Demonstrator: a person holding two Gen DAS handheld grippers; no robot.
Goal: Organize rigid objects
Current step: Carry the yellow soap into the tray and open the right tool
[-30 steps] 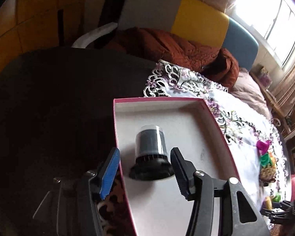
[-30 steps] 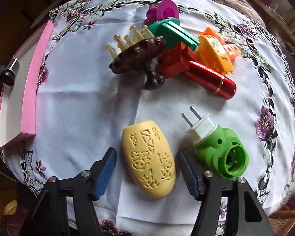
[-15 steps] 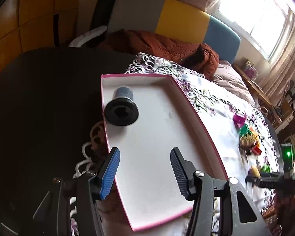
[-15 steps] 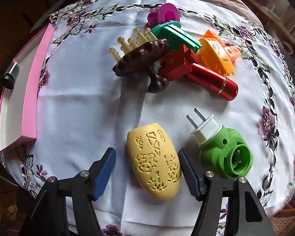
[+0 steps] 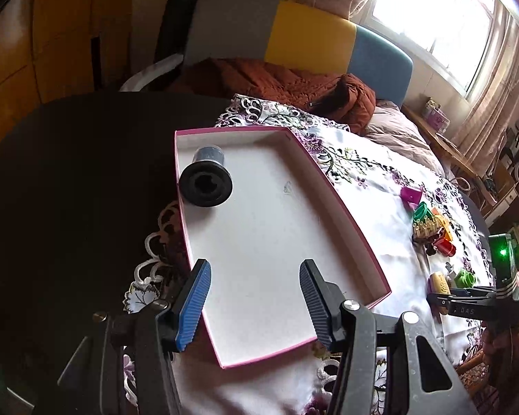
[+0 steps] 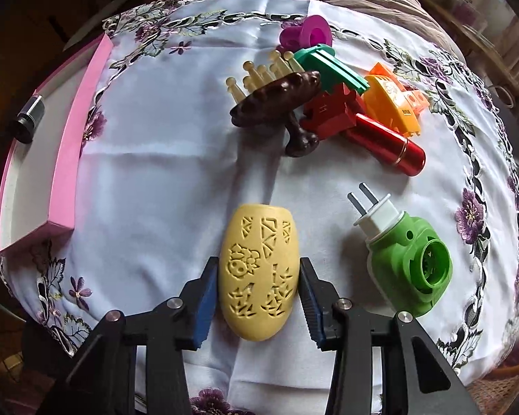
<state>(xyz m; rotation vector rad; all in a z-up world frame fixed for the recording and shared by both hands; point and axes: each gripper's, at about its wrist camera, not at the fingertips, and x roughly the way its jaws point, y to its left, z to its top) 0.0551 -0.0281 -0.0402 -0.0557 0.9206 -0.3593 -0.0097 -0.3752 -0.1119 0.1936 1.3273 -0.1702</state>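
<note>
Yellow carved oval piece [image 6: 258,273] lies on the white embroidered tablecloth [image 6: 162,173], between the closing jaws of the right gripper [image 6: 257,297], pads at its flanks; left gripper [image 5: 254,306] hangs empty, fingers apart, over the pink-rimmed box [image 5: 342,214] holding a black cylinder [image 5: 207,181]; orange piece [image 6: 392,102] carries small unreadable print; sofa [image 5: 294,34] and bright window [image 5: 439,10] behind.
</note>
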